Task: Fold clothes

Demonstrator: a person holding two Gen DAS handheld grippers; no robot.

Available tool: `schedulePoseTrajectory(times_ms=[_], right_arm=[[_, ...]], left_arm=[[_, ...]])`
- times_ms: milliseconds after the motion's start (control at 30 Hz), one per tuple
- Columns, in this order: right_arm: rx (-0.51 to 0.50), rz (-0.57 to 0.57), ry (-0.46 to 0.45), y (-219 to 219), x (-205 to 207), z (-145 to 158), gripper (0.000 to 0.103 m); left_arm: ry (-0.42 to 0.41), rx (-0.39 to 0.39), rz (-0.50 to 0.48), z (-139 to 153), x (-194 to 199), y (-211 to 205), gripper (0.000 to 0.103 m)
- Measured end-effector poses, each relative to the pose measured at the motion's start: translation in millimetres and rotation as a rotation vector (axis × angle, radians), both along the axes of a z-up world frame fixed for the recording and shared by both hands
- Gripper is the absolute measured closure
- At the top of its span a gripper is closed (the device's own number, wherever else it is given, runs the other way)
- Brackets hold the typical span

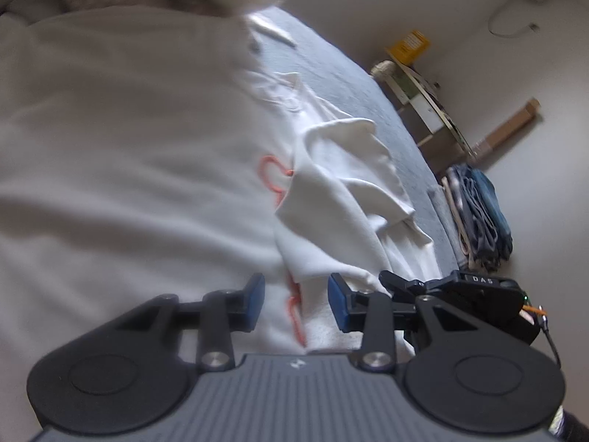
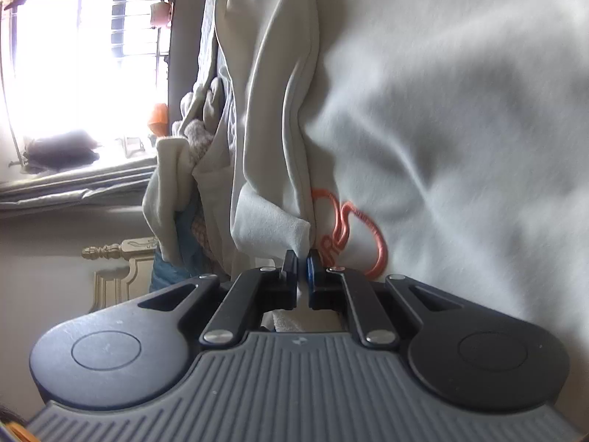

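A white t-shirt (image 1: 129, 140) with orange lettering (image 1: 272, 176) lies spread on a grey-blue bed cover (image 1: 349, 84). One edge of the shirt is folded over in a crumpled flap (image 1: 342, 191). My left gripper (image 1: 296, 304) hovers open just above the shirt, its blue pads on either side of the flap's edge, nothing held. In the right wrist view the same white t-shirt (image 2: 460, 110) fills the frame, orange lettering (image 2: 353, 228) beside a long fold (image 2: 272, 110). My right gripper (image 2: 302, 258) is shut on a pinch of that folded edge.
Folded jeans and other garments (image 1: 478, 217) are stacked at the bed's far corner. A yellow box (image 1: 408, 46) and a shelf (image 1: 427, 107) stand by the wall. More clothes (image 2: 187, 169) are heaped near a bright window (image 2: 84, 62). The other gripper's body (image 1: 460, 298) sits close at right.
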State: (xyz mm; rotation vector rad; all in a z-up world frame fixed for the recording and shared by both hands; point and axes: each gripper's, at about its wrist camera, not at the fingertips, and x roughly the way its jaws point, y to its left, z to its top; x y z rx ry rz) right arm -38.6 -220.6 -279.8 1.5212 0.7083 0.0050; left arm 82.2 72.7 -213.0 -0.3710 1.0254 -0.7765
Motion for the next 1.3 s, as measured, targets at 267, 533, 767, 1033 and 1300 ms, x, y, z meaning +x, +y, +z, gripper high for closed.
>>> schedulePoseTrajectory(times_ms=[267, 533, 767, 1033, 1300], right_arm=[[0.017, -0.029, 0.020, -15.9, -26.2, -14.1, 0.099], [0.017, -0.024, 0.032, -16.5, -27.5, -18.6, 0.099], [-0.069, 0.038, -0.003, -5.1, -16.5, 3.3, 0.099], [-0.254, 0.265, -0.118, 52.2, 34.0, 57.0, 0.099], [-0.344, 0.416, -0.174, 107.6, 83.8, 85.8, 0.100]], left_arm=[[-0.003, -0.001, -0.056, -11.8, 2.9, -31.7, 0.062], [-0.028, -0.049, -0.062, -17.7, -1.1, -47.8, 0.071], [-0.042, -0.092, 0.018, -4.5, -5.2, -30.5, 0.093], [0.011, -0.143, 0.111, 29.9, 36.3, 38.7, 0.094], [-0.018, -0.045, 0.095, 56.4, 82.6, 70.1, 0.094]])
